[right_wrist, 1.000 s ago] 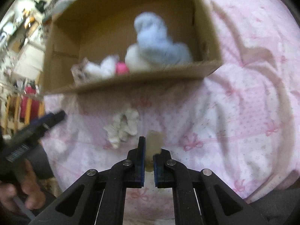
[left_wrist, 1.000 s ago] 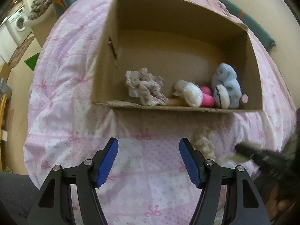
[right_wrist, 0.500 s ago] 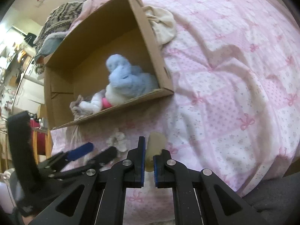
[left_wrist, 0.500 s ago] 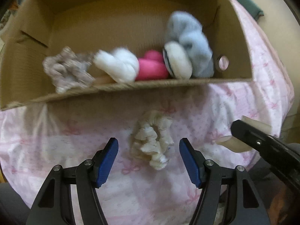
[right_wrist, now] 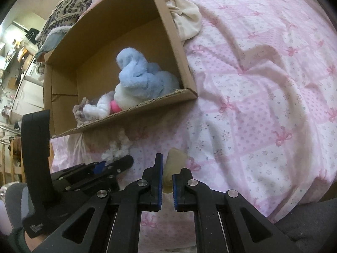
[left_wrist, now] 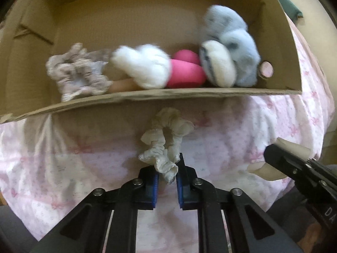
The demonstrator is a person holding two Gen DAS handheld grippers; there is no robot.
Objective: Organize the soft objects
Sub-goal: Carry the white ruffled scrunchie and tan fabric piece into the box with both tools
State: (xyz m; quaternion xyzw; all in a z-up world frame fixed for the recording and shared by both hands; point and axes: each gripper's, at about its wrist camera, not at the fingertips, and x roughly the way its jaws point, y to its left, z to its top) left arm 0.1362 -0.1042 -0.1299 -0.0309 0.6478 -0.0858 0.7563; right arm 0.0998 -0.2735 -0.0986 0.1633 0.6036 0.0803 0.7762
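Observation:
A cream scrunchie (left_wrist: 166, 135) lies on the pink bedspread just in front of the cardboard box (left_wrist: 147, 97). My left gripper (left_wrist: 167, 169) points down at it, and its jaws are closing with the scrunchie's near end pinched between the blue pads. The right wrist view shows the same gripper (right_wrist: 113, 162) low on the left. My right gripper (right_wrist: 168, 168) is shut on a beige soft piece (right_wrist: 173, 161) over the bed. In the box lie a grey scrunchie (left_wrist: 78, 73), a white plush (left_wrist: 147, 67), a pink item (left_wrist: 185, 71) and a blue plush (left_wrist: 231, 48).
The bedspread (right_wrist: 263, 84) spreads to the right and drops off at its near edge. A cream cloth (right_wrist: 187, 19) lies against the box's right wall. Patterned knitwear (right_wrist: 65, 10) is piled behind the box. Room furniture shows far left.
My left gripper came down over the cream scrunchie and its wide jaws closed onto the near end. The right gripper kept the beige piece and hardly moved.

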